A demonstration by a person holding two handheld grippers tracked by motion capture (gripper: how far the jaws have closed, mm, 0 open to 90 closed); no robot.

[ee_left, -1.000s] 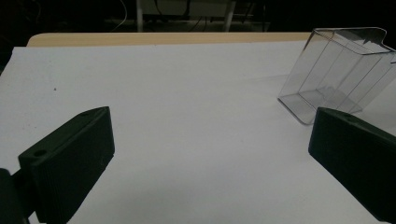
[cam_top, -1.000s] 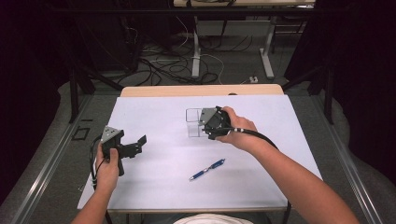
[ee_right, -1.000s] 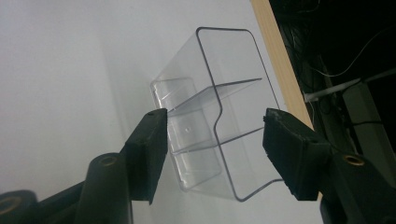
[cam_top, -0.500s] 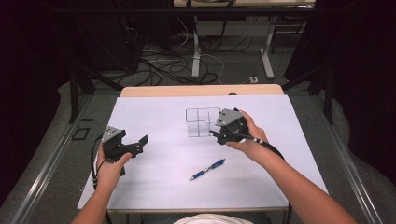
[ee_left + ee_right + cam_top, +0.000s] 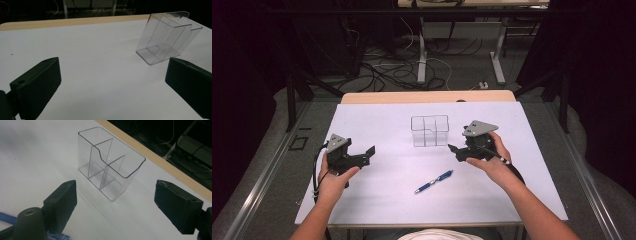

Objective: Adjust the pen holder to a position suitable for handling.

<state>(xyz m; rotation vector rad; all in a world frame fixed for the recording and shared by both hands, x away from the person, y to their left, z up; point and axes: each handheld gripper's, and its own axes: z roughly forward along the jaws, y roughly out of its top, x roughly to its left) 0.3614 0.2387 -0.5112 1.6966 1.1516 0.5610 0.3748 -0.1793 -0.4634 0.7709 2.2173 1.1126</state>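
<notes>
We see a clear plastic holder (image 5: 430, 131) standing upright on a white surface (image 5: 387, 200), toward its far edge and about midway across. Thin walls divide the holder into compartments, and all of them look bare.

Just to the right of the holder, our right gripper (image 5: 458, 150) hovers with its fingers (image 5: 62, 202) pointing at it. The fingers have just been opening; they stand wide apart, with nothing between them, released and not touching the holder. In the right gripper view the holder (image 5: 110, 173) sits a little ahead, between the two fingers but beyond their tips.

Well to the left of the holder, our left gripper (image 5: 369, 152) is held above the surface, aimed toward it. Its fingers (image 5: 37, 87) are spread wide and grasp nothing; the holder (image 5: 167, 37) shows farther off.

A blue pen (image 5: 434, 181) lies flat on the surface, near the holder on our side, apart from both grippers.
</notes>
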